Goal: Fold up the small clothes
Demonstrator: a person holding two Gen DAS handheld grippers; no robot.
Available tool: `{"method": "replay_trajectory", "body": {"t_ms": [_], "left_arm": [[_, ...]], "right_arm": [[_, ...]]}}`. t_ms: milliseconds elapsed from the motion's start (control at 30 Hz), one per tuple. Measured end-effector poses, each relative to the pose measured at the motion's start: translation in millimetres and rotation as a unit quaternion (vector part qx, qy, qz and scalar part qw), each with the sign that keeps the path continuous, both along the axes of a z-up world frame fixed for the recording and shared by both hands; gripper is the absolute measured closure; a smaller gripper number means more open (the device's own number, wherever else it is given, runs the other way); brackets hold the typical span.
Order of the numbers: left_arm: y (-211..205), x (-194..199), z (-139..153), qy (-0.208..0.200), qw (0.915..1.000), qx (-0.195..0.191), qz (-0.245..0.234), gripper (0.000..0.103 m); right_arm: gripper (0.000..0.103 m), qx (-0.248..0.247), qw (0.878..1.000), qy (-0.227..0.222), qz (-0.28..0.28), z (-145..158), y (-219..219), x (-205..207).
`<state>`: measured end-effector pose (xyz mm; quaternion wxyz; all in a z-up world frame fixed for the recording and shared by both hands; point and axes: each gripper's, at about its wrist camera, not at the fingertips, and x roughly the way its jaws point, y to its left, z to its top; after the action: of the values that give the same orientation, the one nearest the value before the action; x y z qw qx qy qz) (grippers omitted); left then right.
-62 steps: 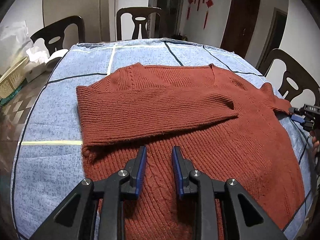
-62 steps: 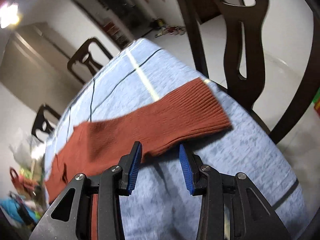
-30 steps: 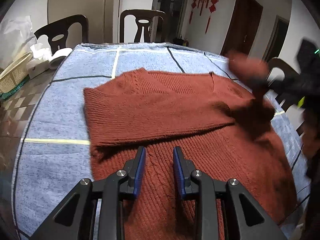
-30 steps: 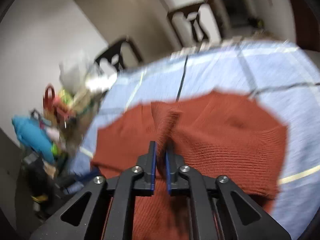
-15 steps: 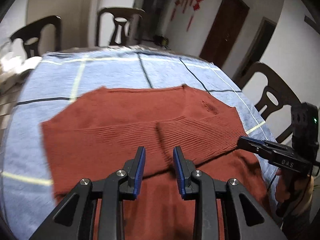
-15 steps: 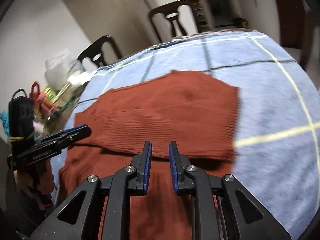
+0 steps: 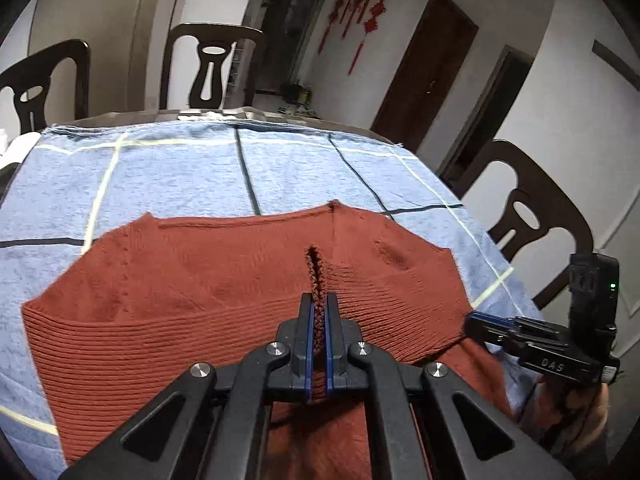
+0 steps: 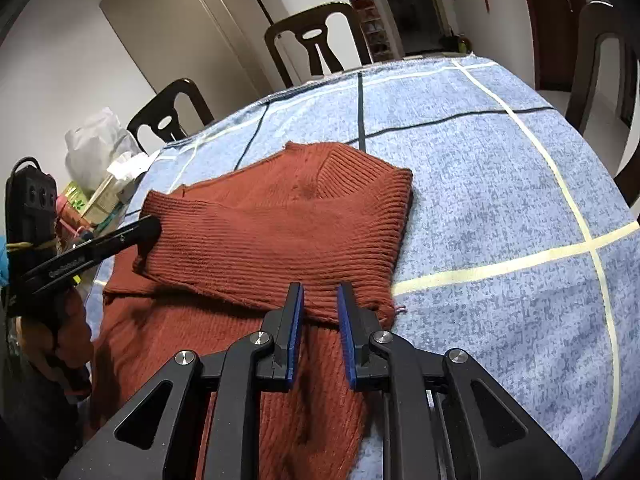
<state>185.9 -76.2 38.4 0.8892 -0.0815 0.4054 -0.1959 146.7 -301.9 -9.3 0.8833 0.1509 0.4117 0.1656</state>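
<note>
My left gripper (image 7: 319, 312) hides the sweater (image 7: 192, 288) hem beneath it; the picture's bottom edge cuts the rest. Beyond my right gripper (image 8: 319, 312), the clutter (image 8: 92, 184) is too small to identify.

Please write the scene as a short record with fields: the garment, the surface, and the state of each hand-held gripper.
garment: rust-red knit sweater, both sleeves folded across the body
surface: blue checked cloth over the table
left hand-held gripper: shut, pinching a raised fold of the sweater's knit
right hand-held gripper: jaws apart, over the lower edge of the folded sleeve, holding nothing
surroundings: dark wooden chairs around the table
</note>
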Motion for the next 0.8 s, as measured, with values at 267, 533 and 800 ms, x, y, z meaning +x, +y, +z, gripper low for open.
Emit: {"method": "replay_trajectory", "body": {"t_ms": [267,533,800], "left_arm": [[4,2,-18,0.026,0.9984,0.046,0.021,0.094],[-4,4,-2,-0.002,0.999,0.043,0.012,0.093],[-22,22,-25,0.02,0.996,0.087,0.004,0.093]], "right_arm": [[0.085,-0.036,0.999,-0.012,-0.006,9,1,8],[0.085,-0.048,0.998,-0.015,-0.026,13,-8,29],[0.086,-0.085,0.996,-0.002,-0.023,10,-4,45]]}}
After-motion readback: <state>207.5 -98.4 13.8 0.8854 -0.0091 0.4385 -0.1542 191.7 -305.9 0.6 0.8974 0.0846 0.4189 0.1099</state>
